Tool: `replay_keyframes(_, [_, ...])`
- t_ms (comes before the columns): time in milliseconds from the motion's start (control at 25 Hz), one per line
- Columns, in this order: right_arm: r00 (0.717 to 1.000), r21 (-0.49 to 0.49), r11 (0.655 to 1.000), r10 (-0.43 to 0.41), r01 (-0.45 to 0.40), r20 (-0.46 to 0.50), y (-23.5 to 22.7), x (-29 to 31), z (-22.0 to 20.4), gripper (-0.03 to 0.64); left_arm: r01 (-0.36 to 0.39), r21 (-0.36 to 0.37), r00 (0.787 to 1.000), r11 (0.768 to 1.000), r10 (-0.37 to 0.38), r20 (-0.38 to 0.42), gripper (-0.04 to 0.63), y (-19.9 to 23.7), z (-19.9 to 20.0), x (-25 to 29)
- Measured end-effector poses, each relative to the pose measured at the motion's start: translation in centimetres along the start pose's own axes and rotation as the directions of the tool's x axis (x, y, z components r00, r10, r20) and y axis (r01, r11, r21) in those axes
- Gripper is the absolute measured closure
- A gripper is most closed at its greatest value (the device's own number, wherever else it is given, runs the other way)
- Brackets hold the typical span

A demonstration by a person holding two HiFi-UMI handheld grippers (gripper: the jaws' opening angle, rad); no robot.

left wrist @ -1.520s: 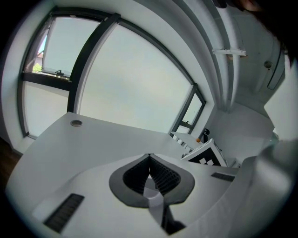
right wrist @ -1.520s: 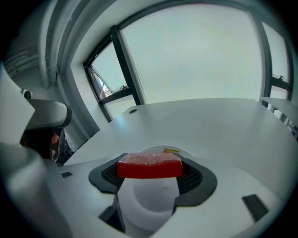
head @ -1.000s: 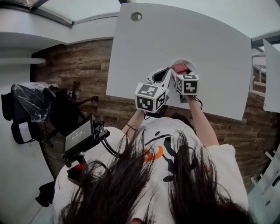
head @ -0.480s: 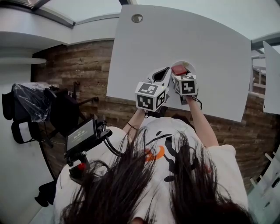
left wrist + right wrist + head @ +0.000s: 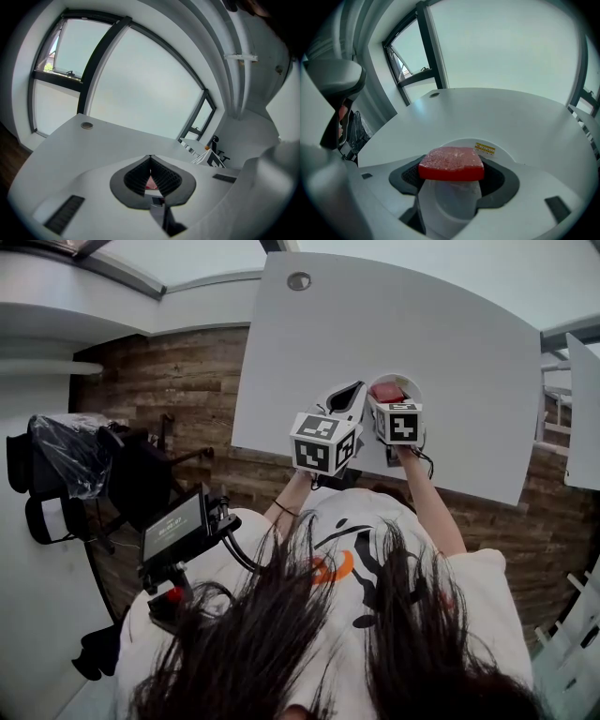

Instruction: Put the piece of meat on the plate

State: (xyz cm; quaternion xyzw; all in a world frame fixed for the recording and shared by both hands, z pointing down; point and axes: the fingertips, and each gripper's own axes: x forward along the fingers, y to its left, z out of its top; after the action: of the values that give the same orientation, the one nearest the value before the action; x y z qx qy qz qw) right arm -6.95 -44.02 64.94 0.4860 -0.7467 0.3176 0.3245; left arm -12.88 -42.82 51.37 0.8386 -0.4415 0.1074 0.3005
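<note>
The piece of meat (image 5: 451, 164) is a red slab, gripped flat between the pads of my right gripper (image 5: 451, 169), which is shut on it. It hangs just over the white plate (image 5: 502, 153) with its yellow sticker. In the head view the meat (image 5: 386, 392) sits above the plate (image 5: 413, 386) near the white table's front edge, ahead of the right gripper (image 5: 386, 401). My left gripper (image 5: 349, 396) is beside it on the left. Its jaws meet at the tips (image 5: 150, 157) and hold nothing. A sliver of the red meat (image 5: 150, 183) shows through them.
The white table (image 5: 441, 324) has a round cable hole (image 5: 299, 281) at its far left corner. Another white desk (image 5: 583, 418) stands to the right. A dark chair and bags (image 5: 70, 465) sit on the wooden floor at left.
Hardly anything: the view has drifted slightly. Both grippers keep their places, the right one still holding the meat over the plate.
</note>
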Motion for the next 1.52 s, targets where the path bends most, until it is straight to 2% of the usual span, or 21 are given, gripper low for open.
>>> replay_keyframes(480, [0.999,0.001,1.0,0.027,-0.027,-0.029,0.1,-0.2,-0.8,0.291,0.001,0.006,1.0,1.0,-0.001,-0.024,0.589,0.0,-0.8,0.2])
replay_keyframes(880, [0.999,-0.008,1.0,-0.003,0.003,-0.037,-0.1,-0.4,-1.2,0.291,0.016,0.019,0.999,1.0,-0.016,-0.034,0.589,-0.5,-1.1,0.4])
replay_keyframes(1520, [1.0,-0.043,0.999,0.019,-0.019,0.002,0.0,-0.2,-0.7,0.291,0.005,0.008,0.999,1.0,-0.004,-0.042,0.589,0.0,-1.1,0.4])
